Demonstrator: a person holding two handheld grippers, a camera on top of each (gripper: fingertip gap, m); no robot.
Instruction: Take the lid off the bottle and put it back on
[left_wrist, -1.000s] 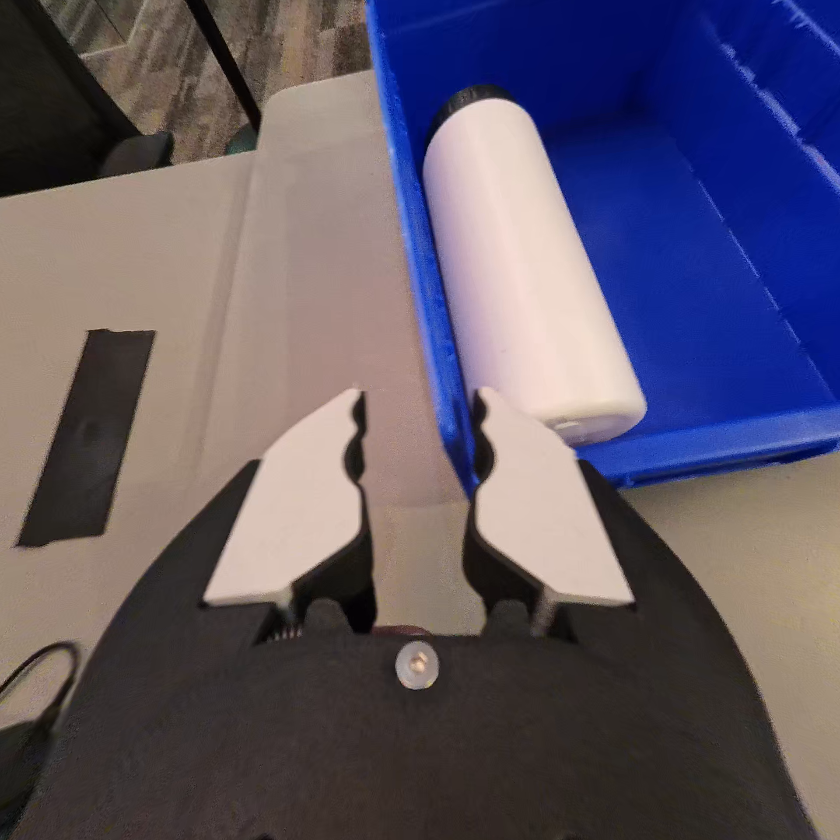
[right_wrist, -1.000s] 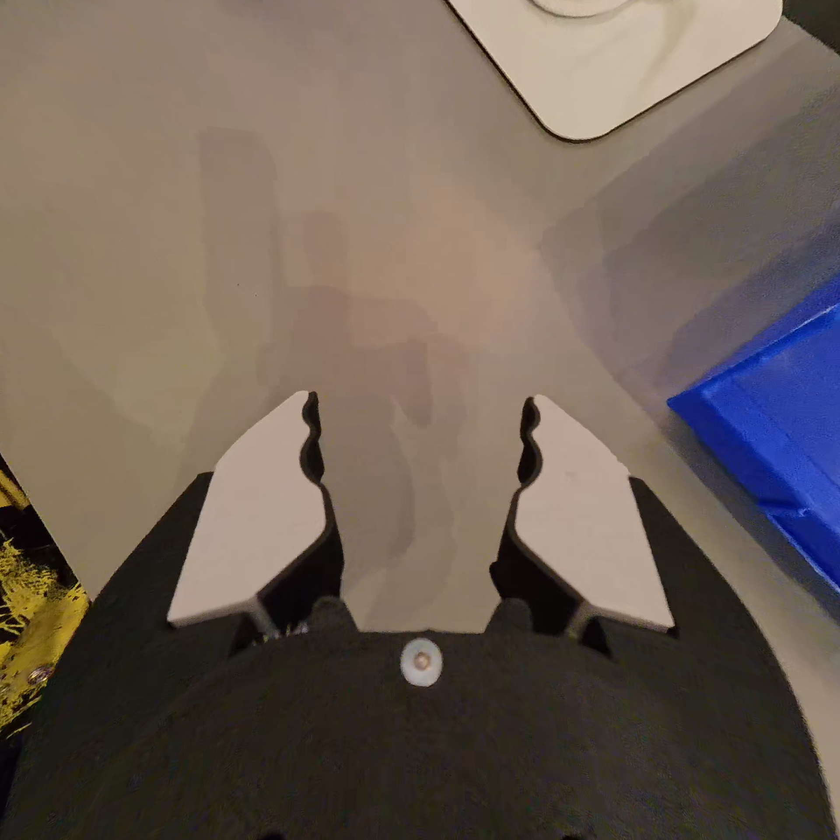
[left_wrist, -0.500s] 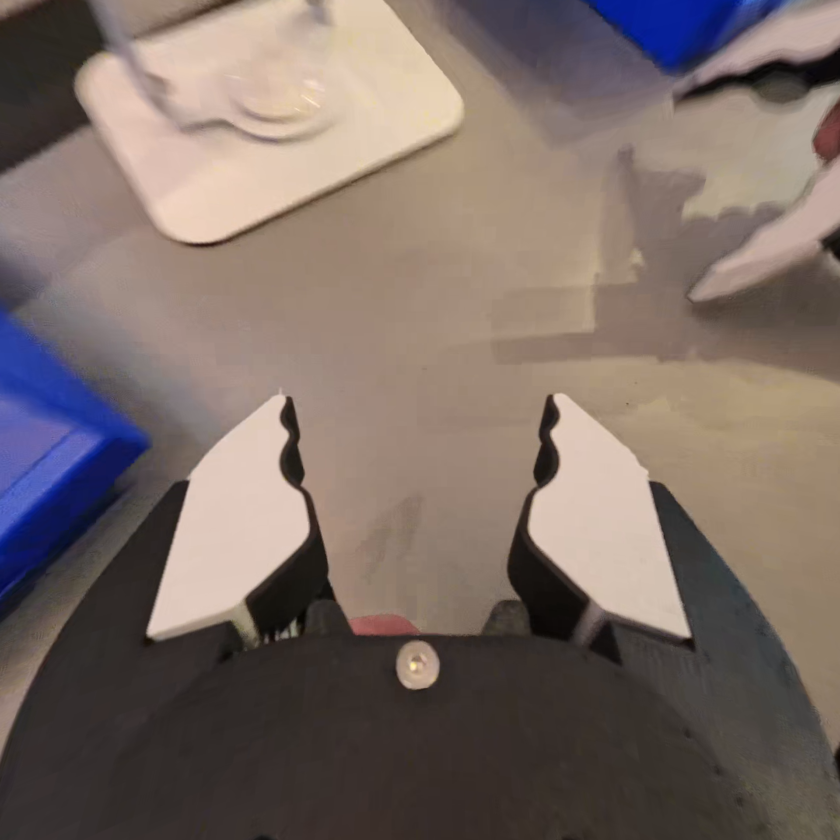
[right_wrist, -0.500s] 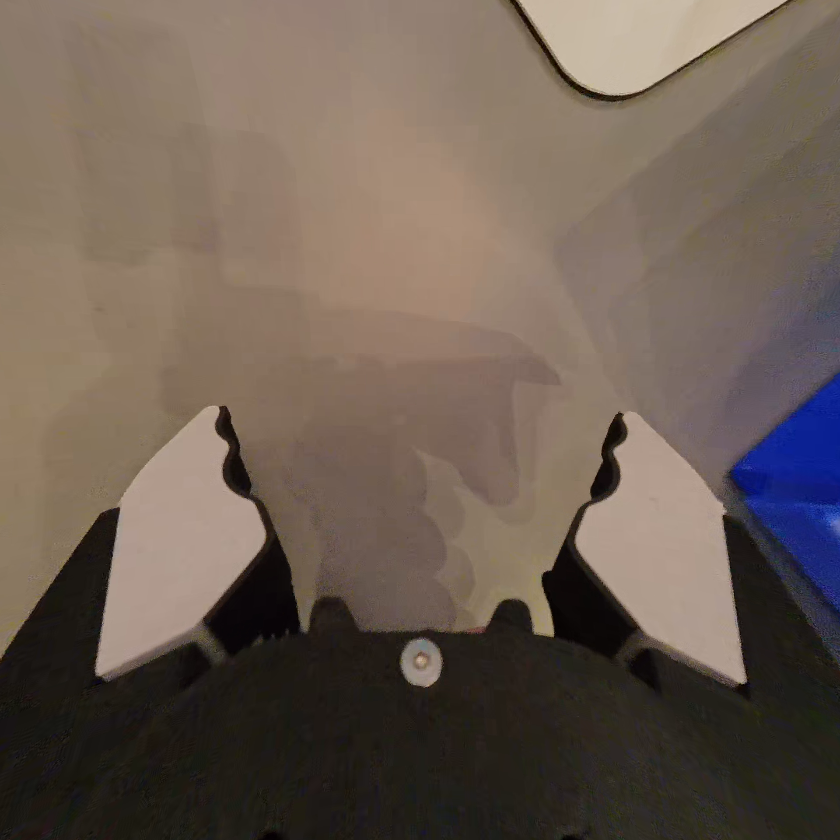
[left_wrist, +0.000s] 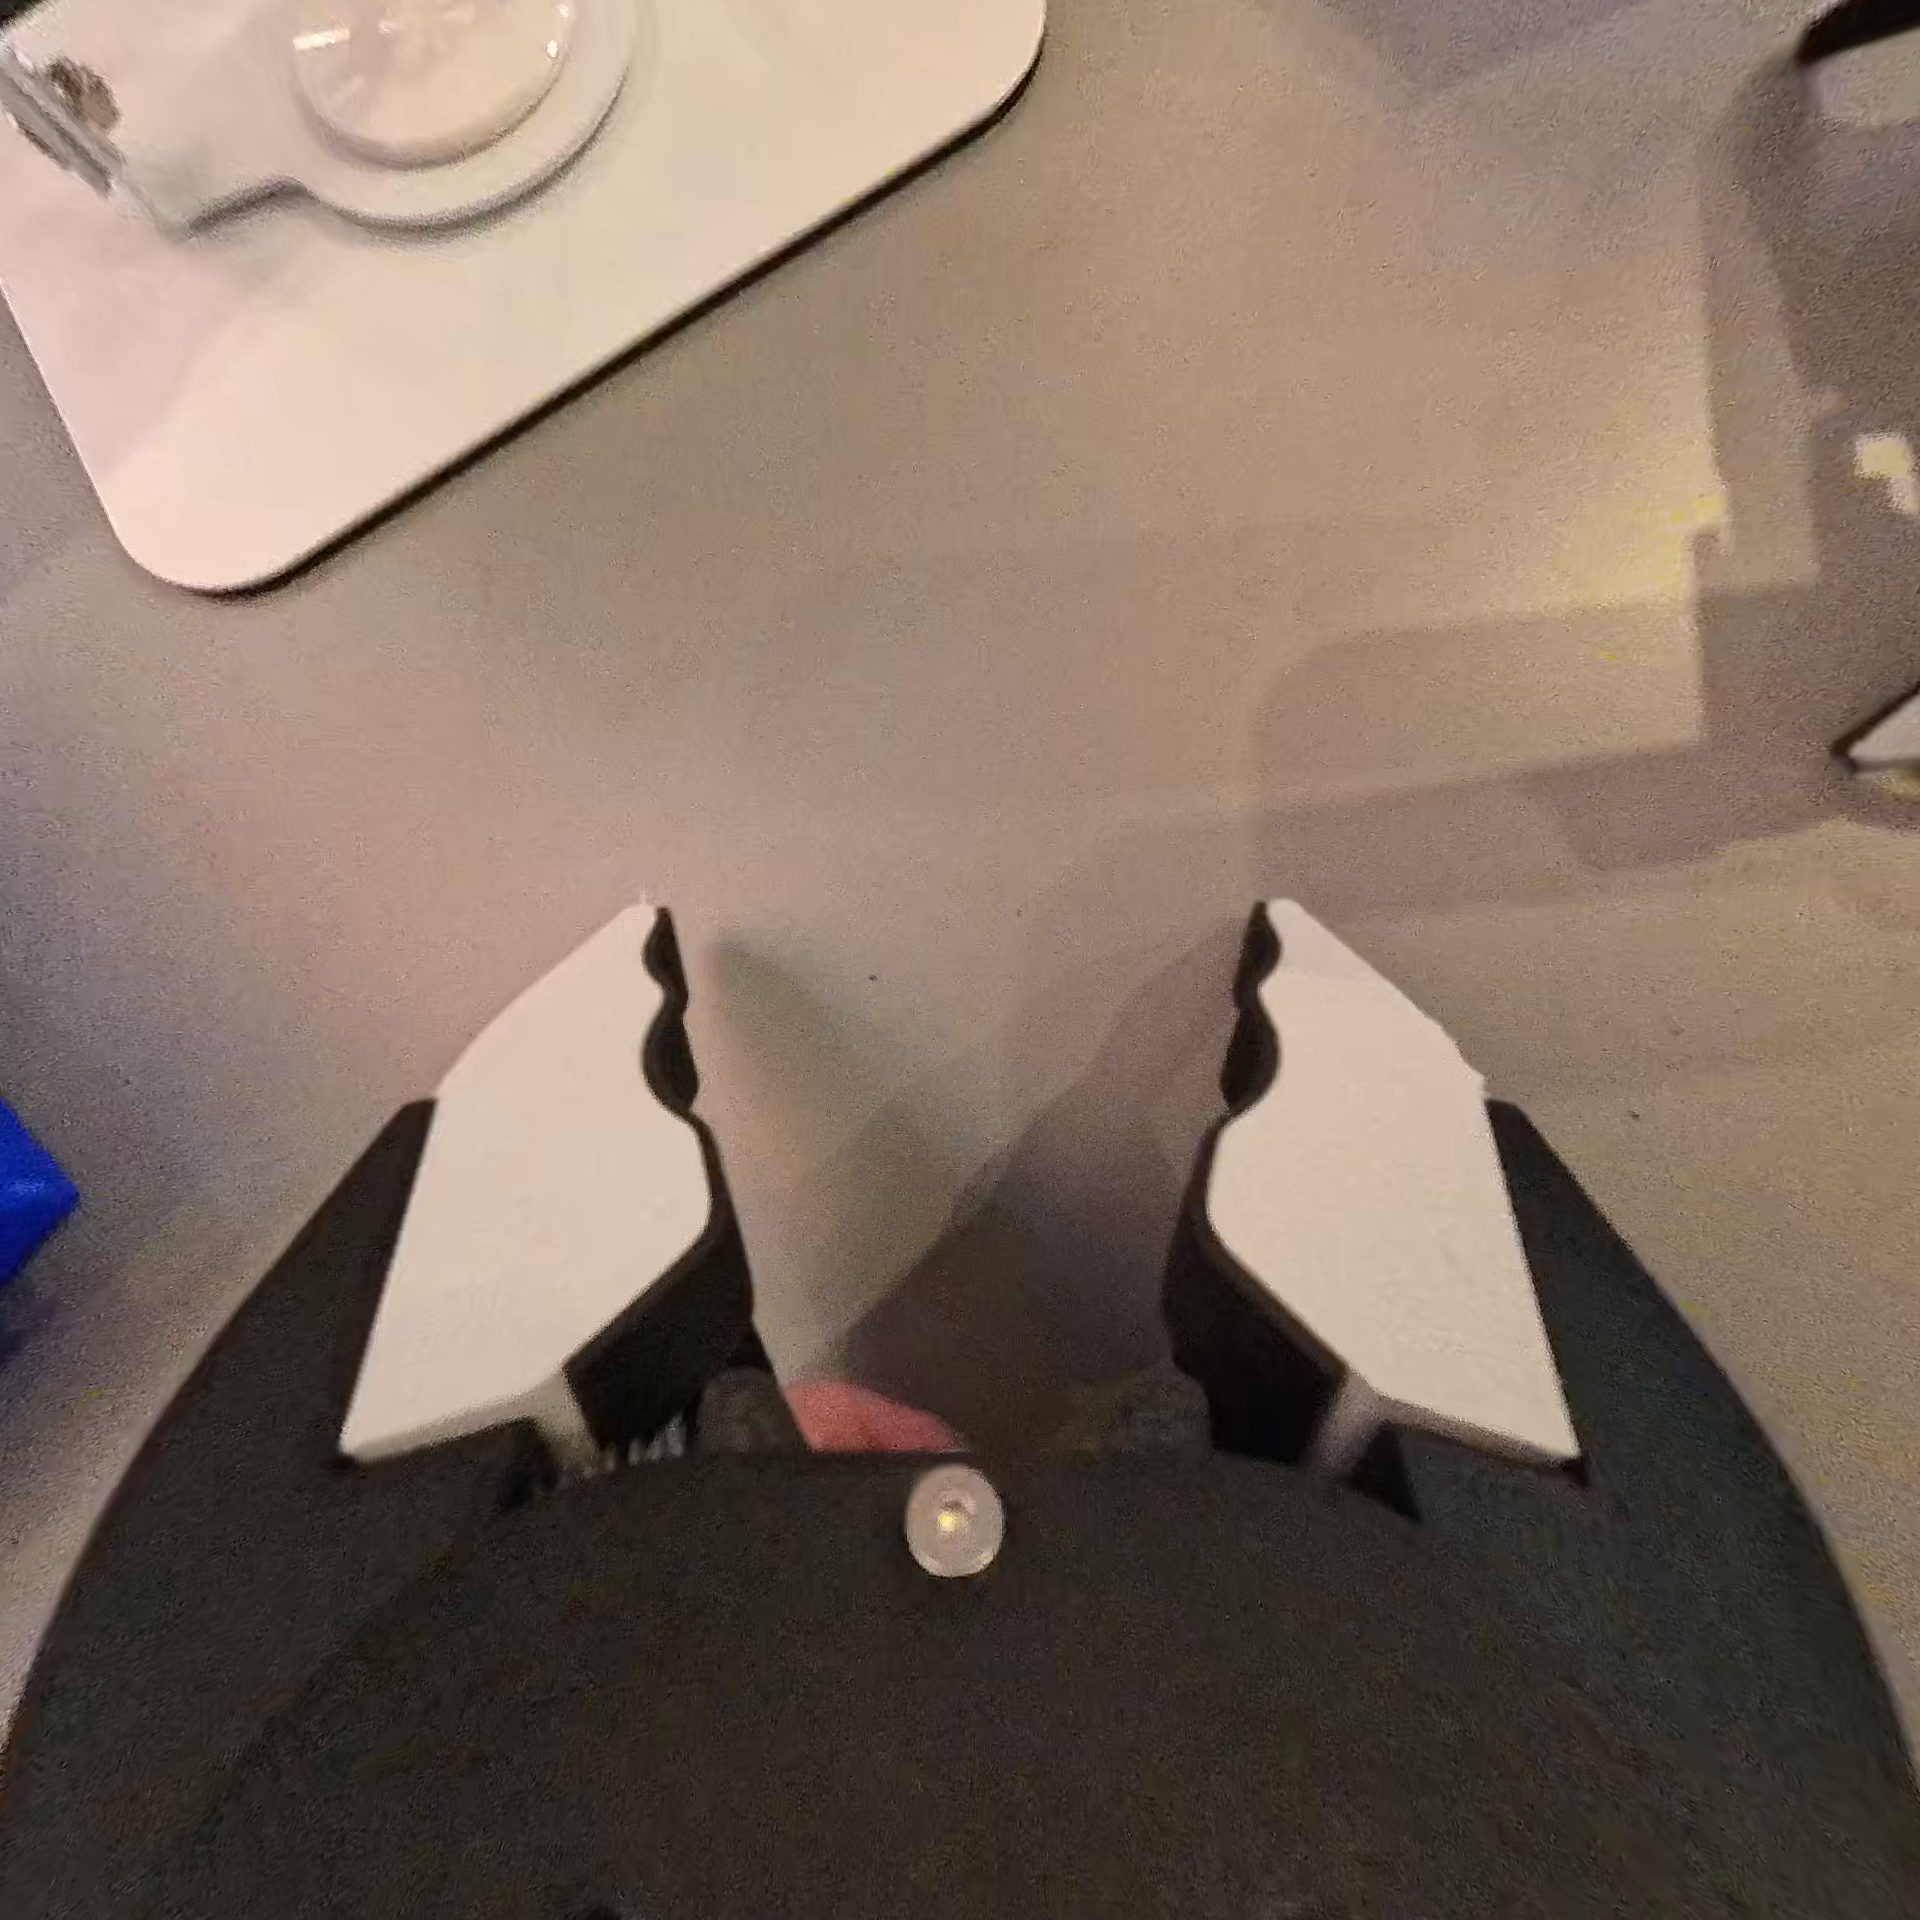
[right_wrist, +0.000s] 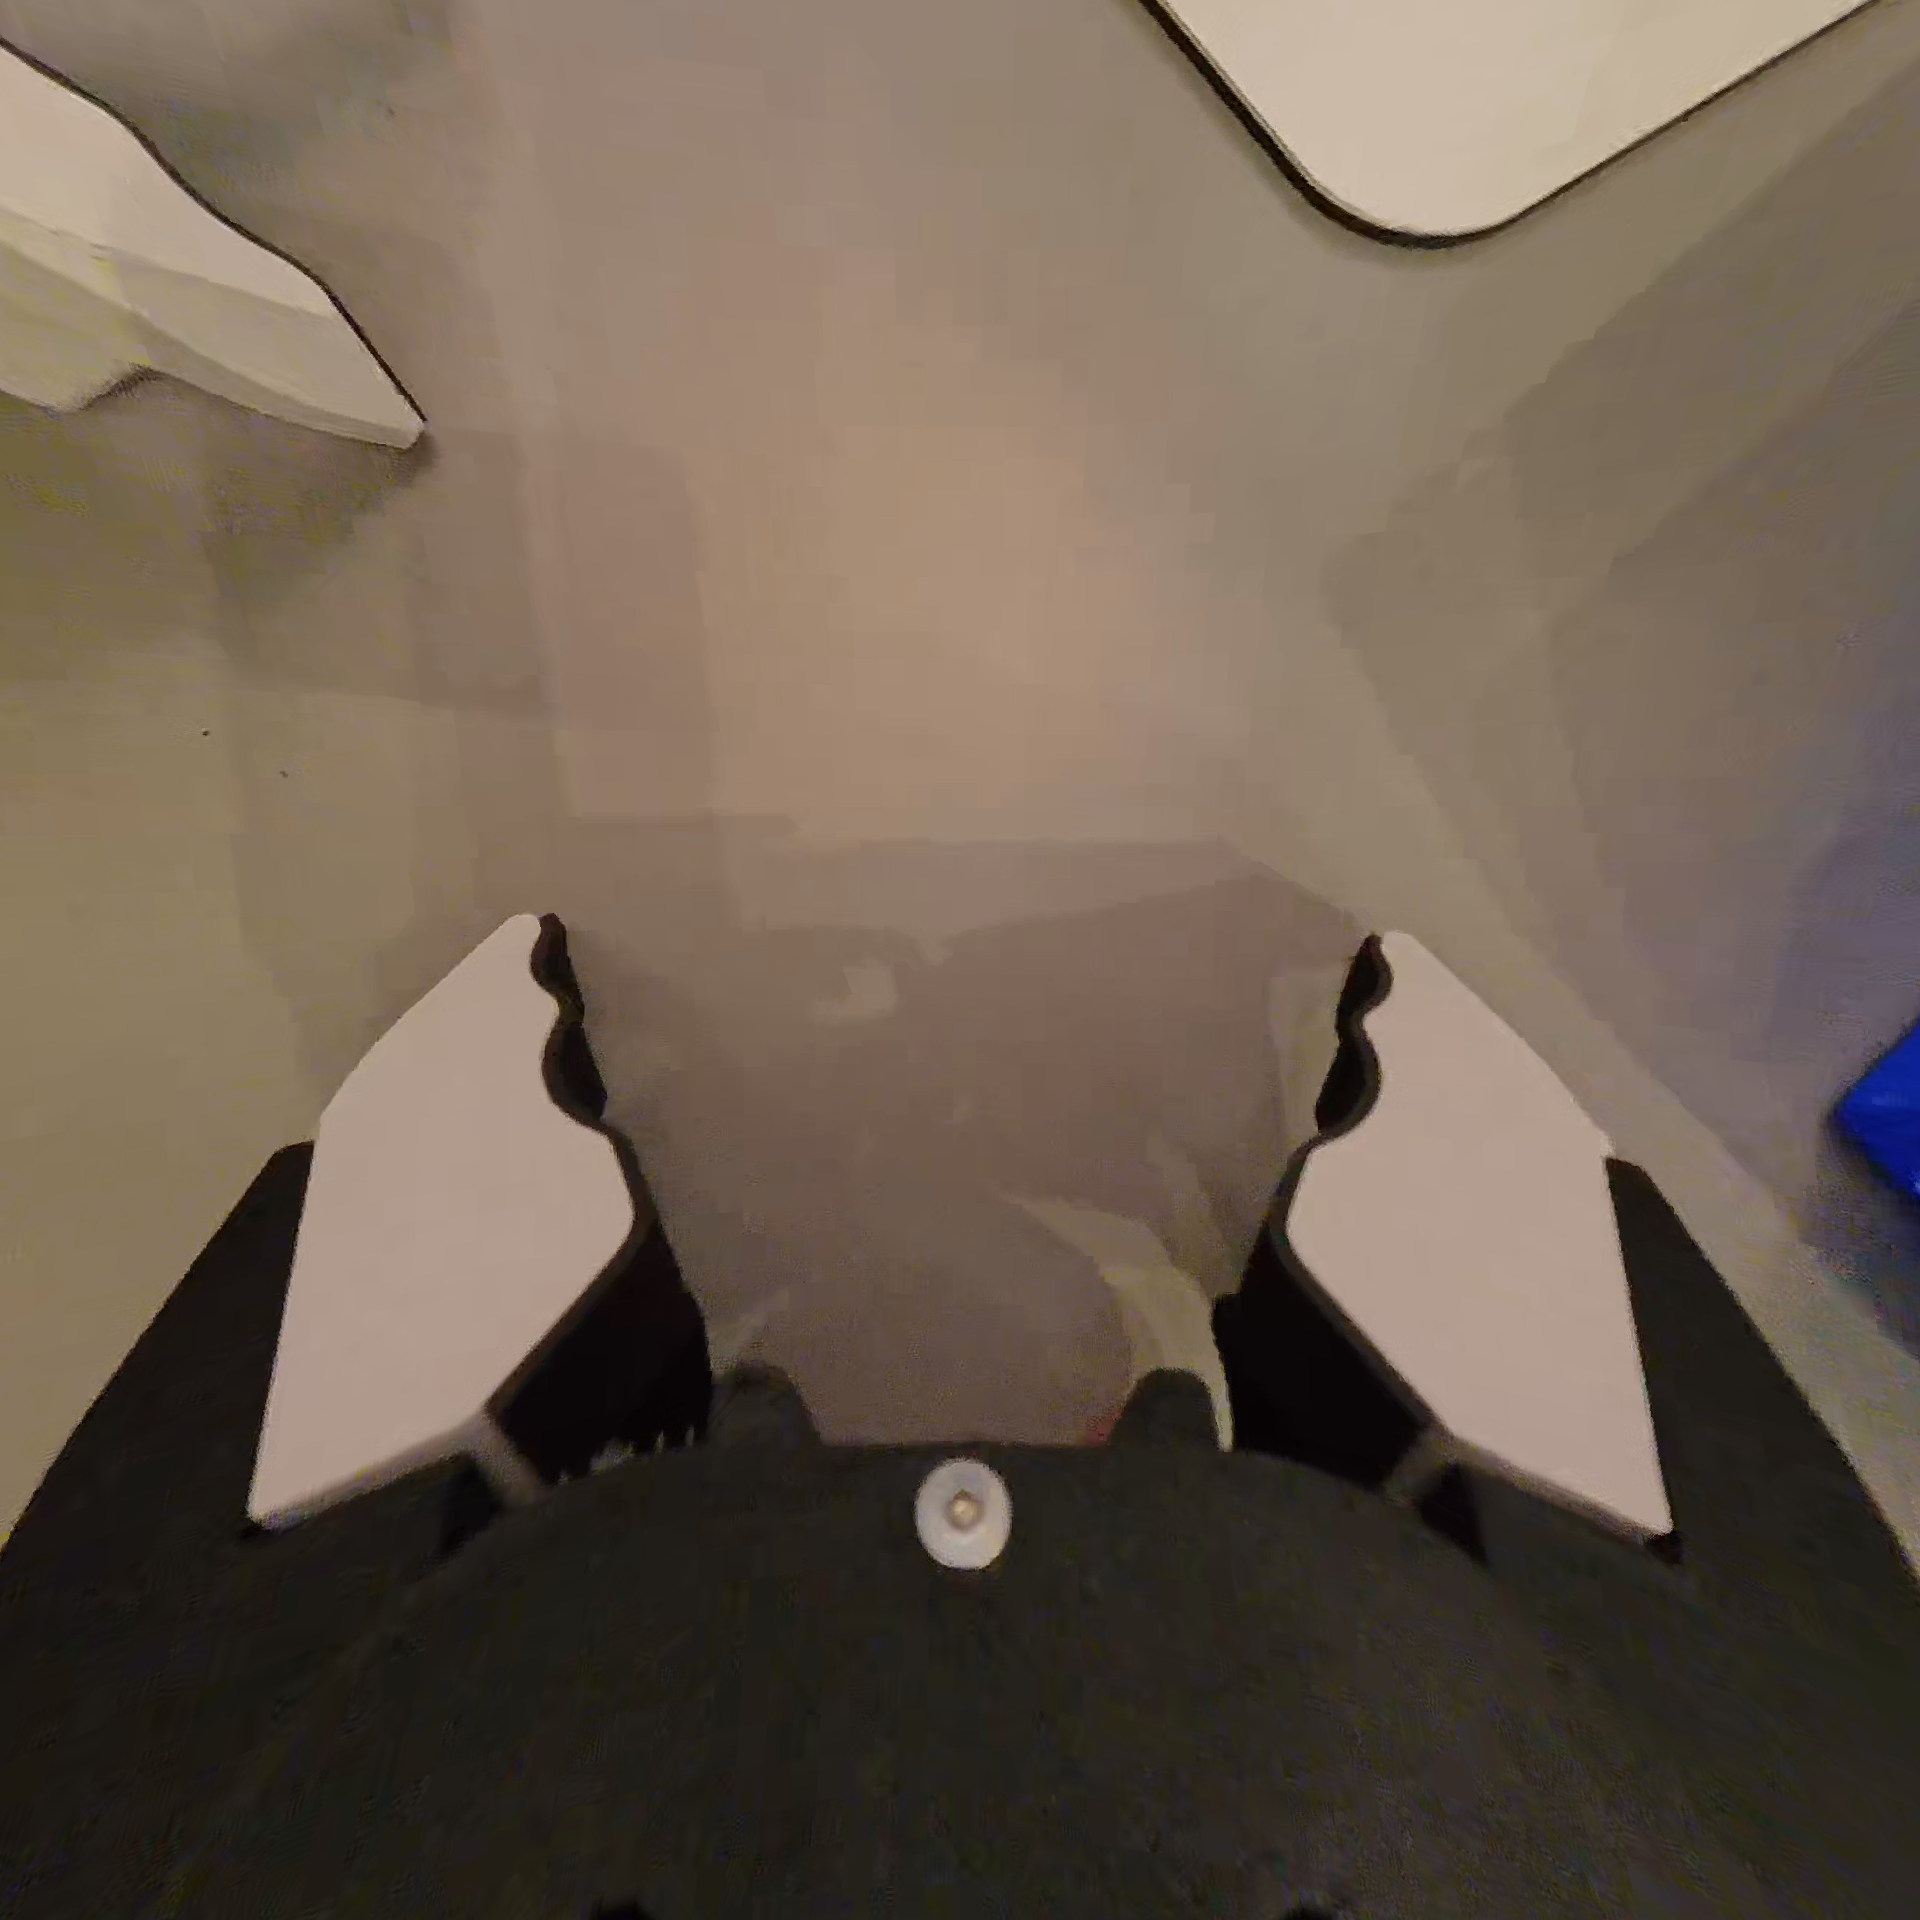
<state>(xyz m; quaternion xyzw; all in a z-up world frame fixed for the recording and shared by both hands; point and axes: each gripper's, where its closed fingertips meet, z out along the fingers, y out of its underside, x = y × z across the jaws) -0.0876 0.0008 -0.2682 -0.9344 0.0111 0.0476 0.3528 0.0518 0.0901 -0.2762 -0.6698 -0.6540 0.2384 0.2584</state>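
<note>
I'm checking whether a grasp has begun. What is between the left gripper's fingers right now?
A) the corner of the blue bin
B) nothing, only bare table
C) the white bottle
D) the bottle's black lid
B: the left gripper has its jaws spread wide with only the grey table showing in the gap; the blue bin is just a sliver at the view's left edge, and no bottle is in view.

Left gripper (left_wrist: 961, 914) over table (left_wrist: 1039, 644), jaws wide apart, nothing between. Right gripper (right_wrist: 961, 930) likewise spread, empty, over same table; left gripper's finger visible at upper left.
</note>
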